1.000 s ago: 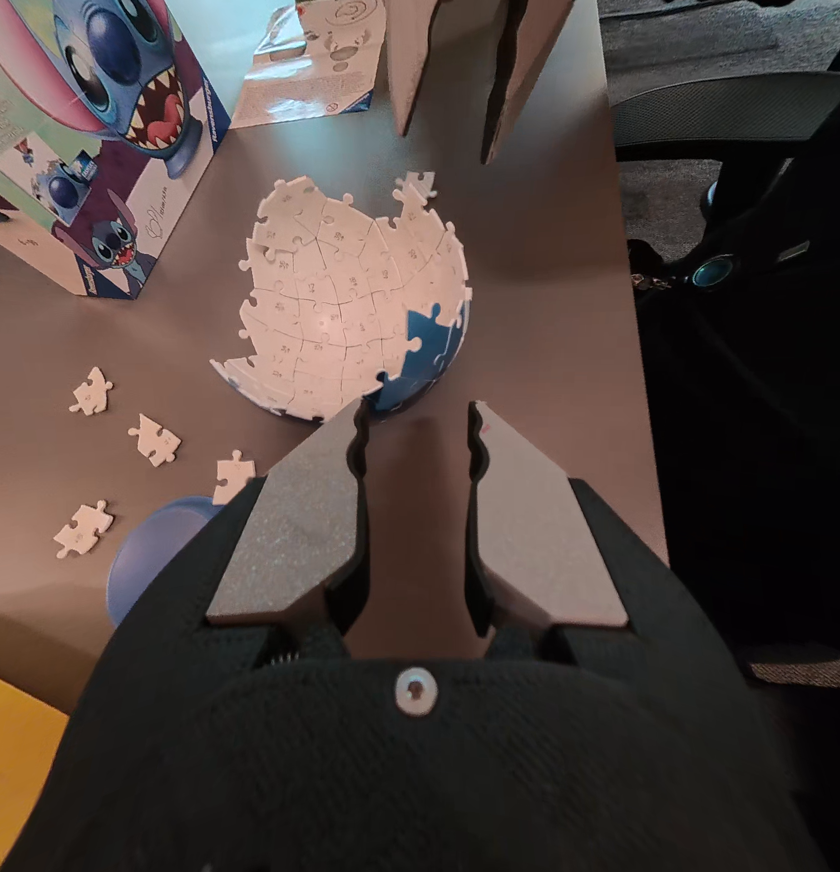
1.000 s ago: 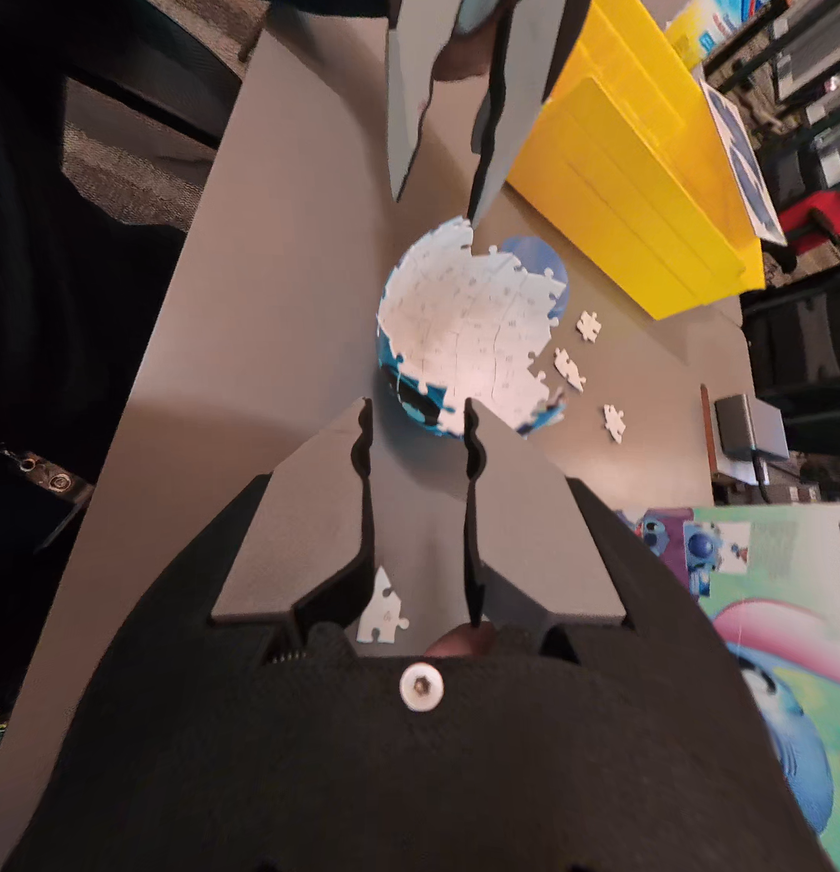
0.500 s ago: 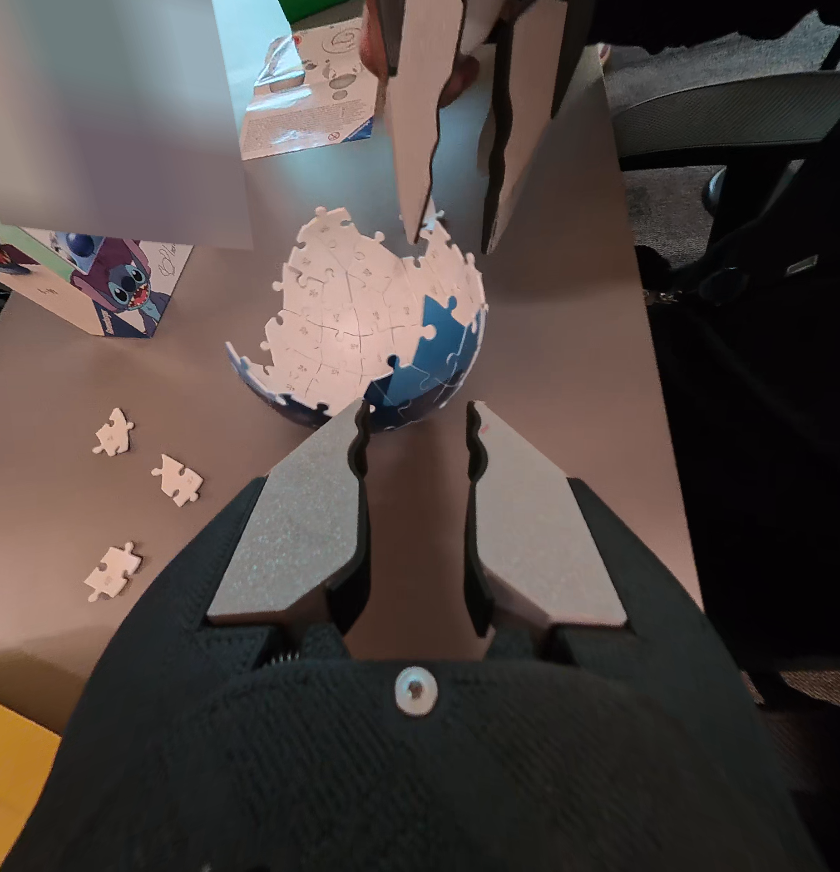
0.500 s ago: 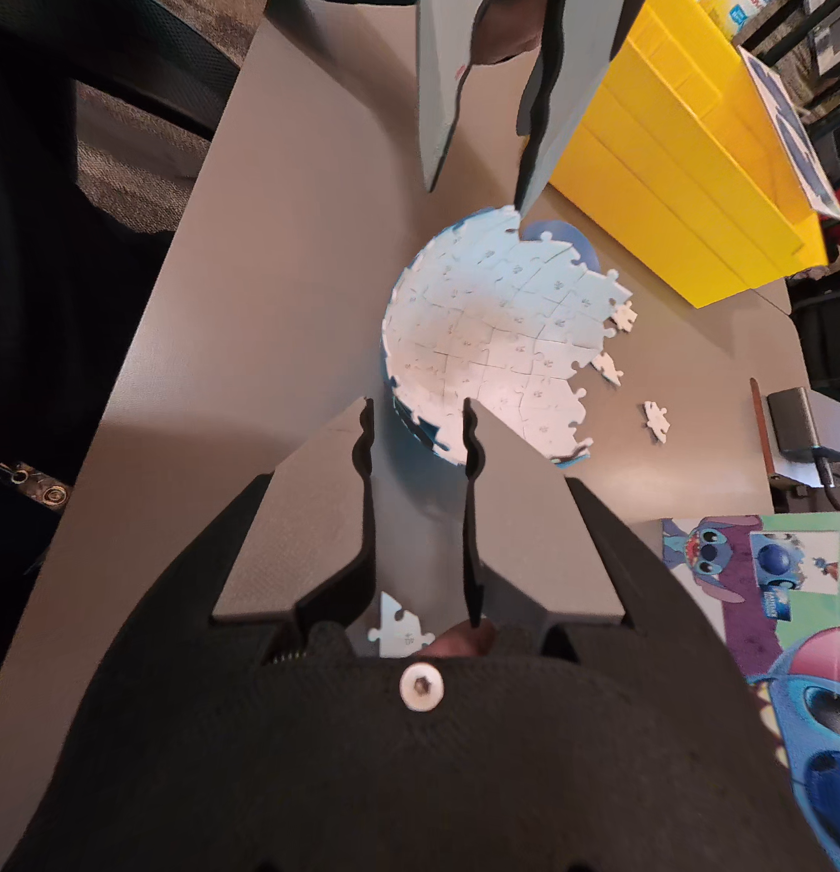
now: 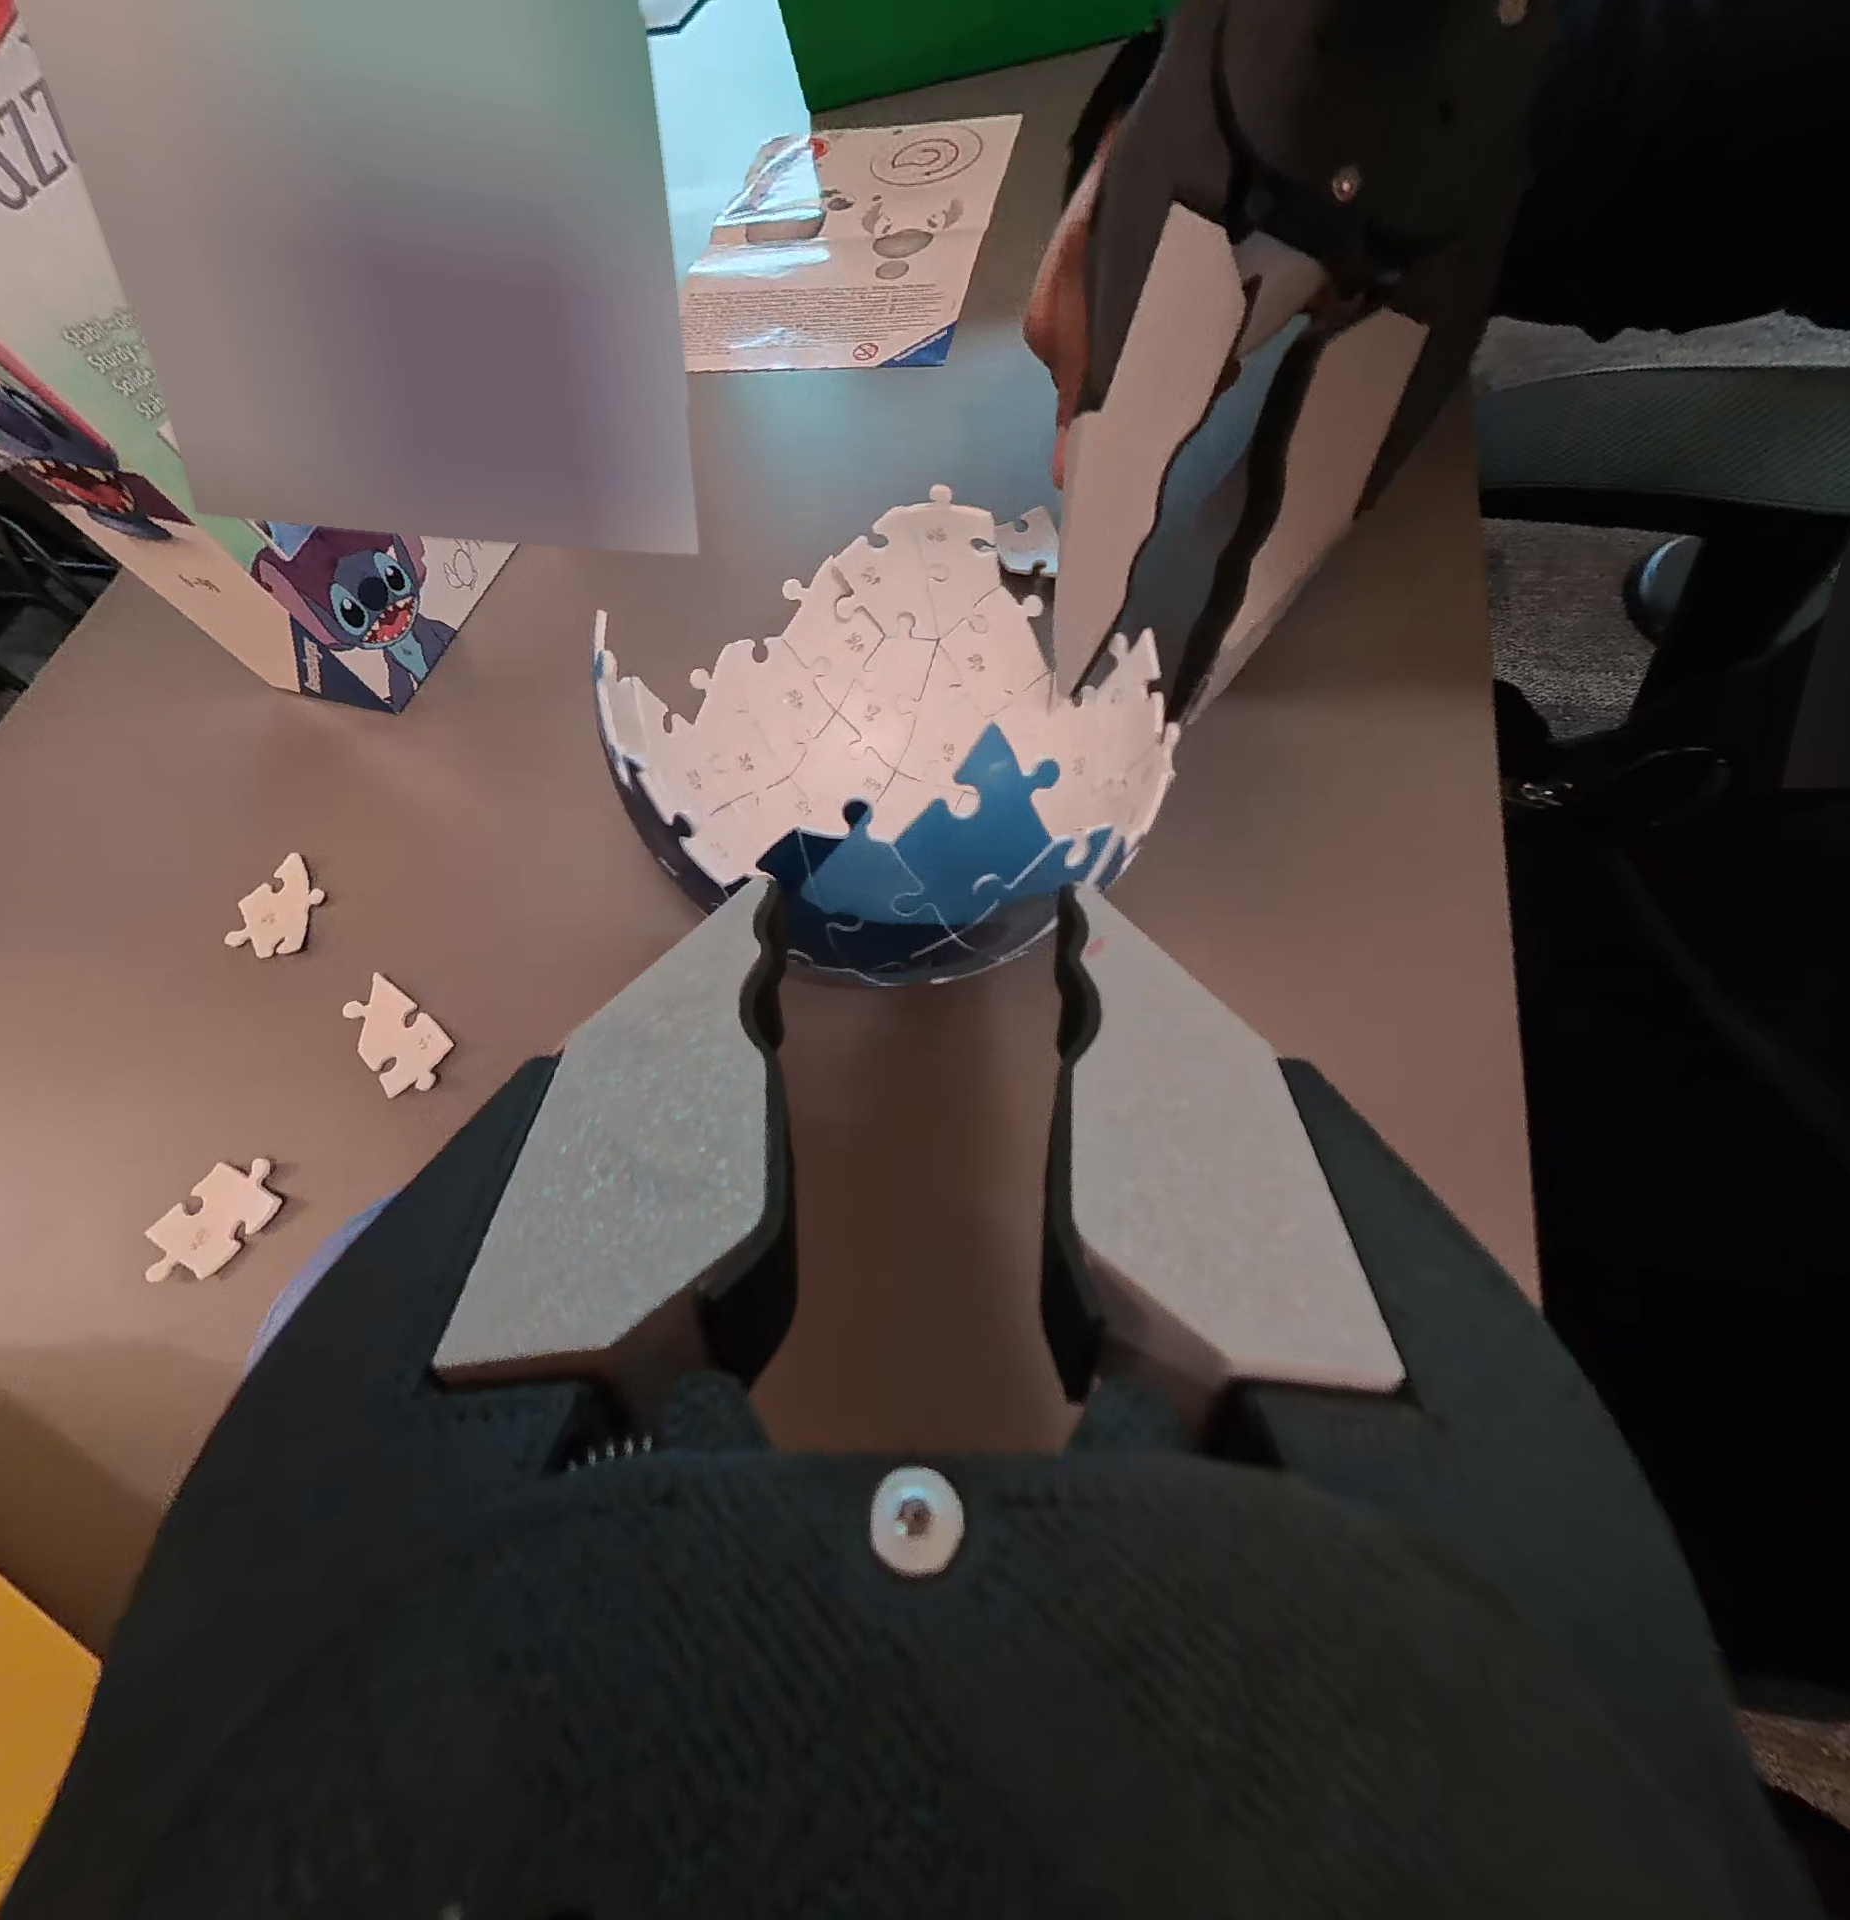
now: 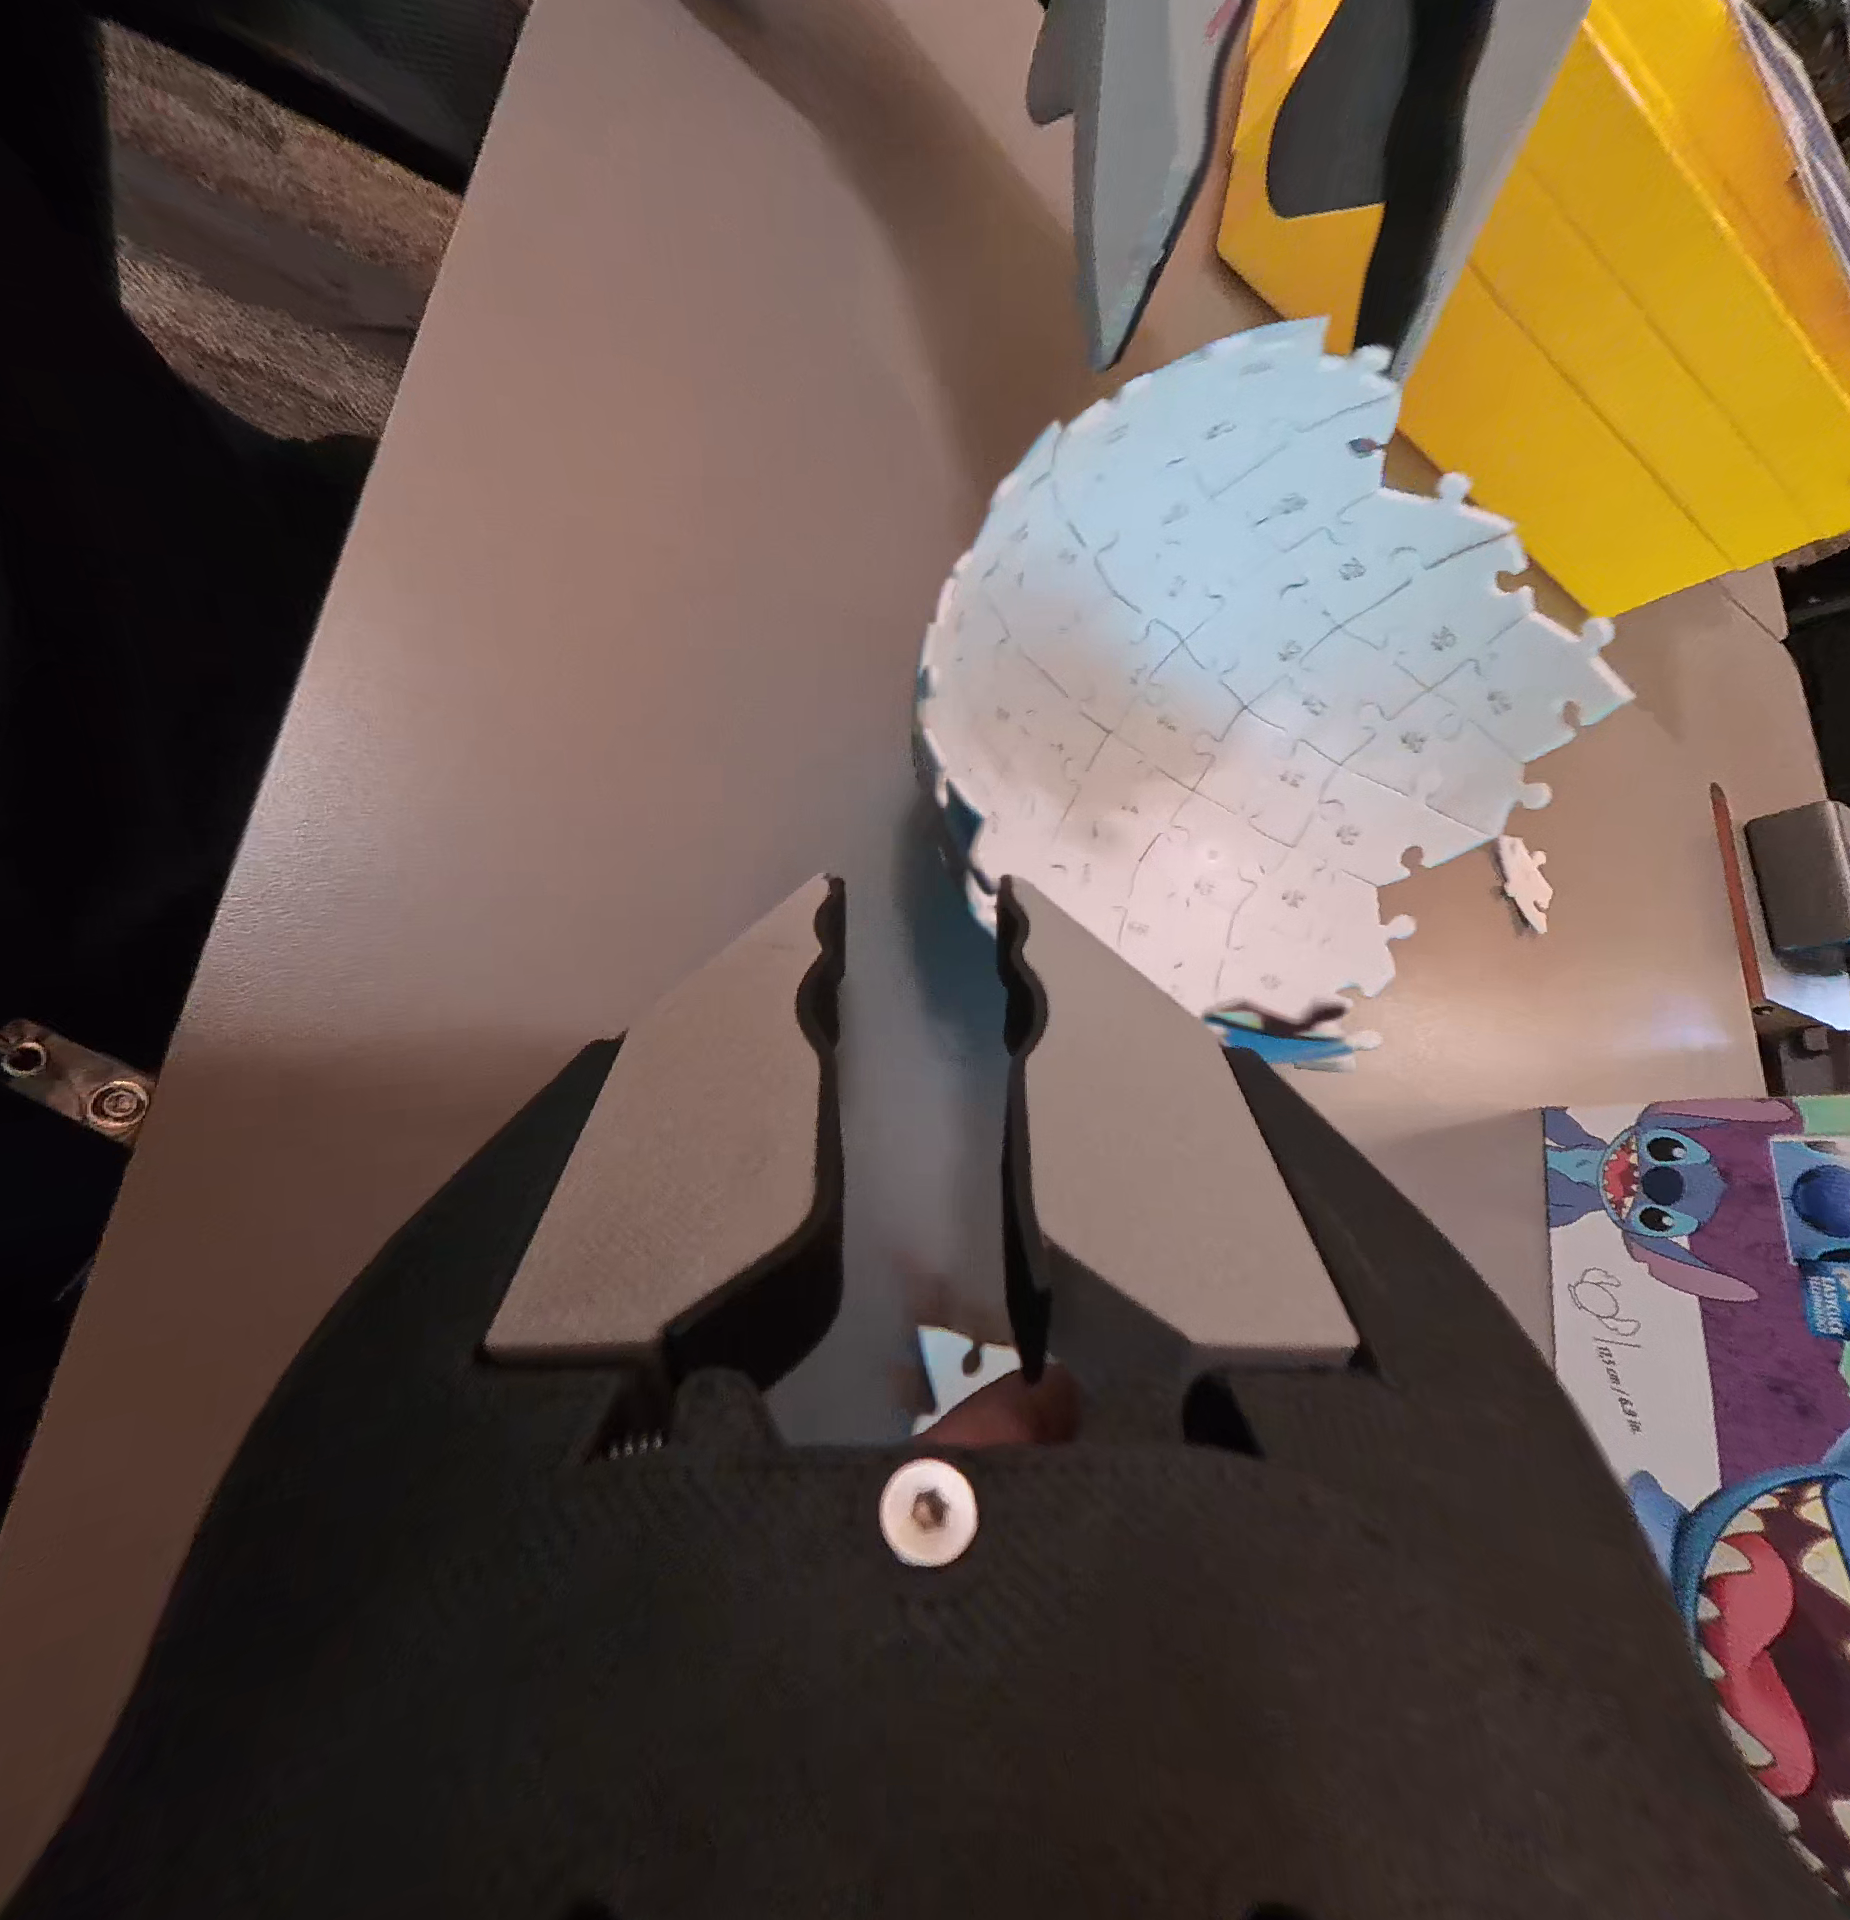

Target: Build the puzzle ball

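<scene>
Jaws of left gripper spread, empty, tips at the blue underside of the half-built puzzle ball on the table. Right gripper jaws parted, straddling the ball's far rim. Three loose pieces lie left.

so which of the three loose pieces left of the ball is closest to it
The top loose piece of the row of three is closest to the puzzle ball. The middle piece and bottom piece lie farther away, toward the camera.

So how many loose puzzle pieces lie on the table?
4 visible: three in a row left of the ball, one behind it. Others may be hidden.
</scene>
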The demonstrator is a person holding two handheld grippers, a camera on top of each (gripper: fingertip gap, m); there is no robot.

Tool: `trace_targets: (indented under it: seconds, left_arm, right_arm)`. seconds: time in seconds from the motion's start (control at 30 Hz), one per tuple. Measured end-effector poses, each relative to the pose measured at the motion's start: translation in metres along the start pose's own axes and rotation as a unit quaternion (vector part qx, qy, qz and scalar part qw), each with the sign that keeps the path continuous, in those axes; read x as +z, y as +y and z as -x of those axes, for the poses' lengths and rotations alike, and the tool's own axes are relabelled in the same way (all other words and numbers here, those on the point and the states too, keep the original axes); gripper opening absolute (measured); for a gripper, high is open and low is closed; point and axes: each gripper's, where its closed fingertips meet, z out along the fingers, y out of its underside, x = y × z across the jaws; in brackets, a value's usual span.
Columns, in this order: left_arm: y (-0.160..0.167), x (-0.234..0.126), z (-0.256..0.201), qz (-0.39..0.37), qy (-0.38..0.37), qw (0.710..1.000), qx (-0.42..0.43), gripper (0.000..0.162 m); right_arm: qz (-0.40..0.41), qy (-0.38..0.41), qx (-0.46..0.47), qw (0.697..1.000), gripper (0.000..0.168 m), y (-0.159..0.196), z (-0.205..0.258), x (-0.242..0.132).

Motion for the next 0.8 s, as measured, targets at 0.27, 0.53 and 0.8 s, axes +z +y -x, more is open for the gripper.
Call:
trace_targets:
  seconds: [0.27, 0.53, 0.8]
  left_arm:
    - [-0.001, -0.003, -0.008, -0.024, -0.020, 0.993, -0.113, 0.059]
    - [-0.023, -0.003, -0.016, -0.082, -0.026, 0.963, -0.256, 0.089]
    - [-0.022, 0.016, -0.021, -0.061, -0.049, 0.958, -0.277, 0.100]
  right_arm:
    - [0.026, 0.010, -0.016, 0.999, 0.030, 0.003, 0.010, 0.004]
    - [0.036, -0.012, -0.002, 0.999, 0.039, 0.005, 0.020, 0.002]
    - [0.040, -0.014, 0.008, 0.999, 0.043, 0.006, 0.024, 0.001]
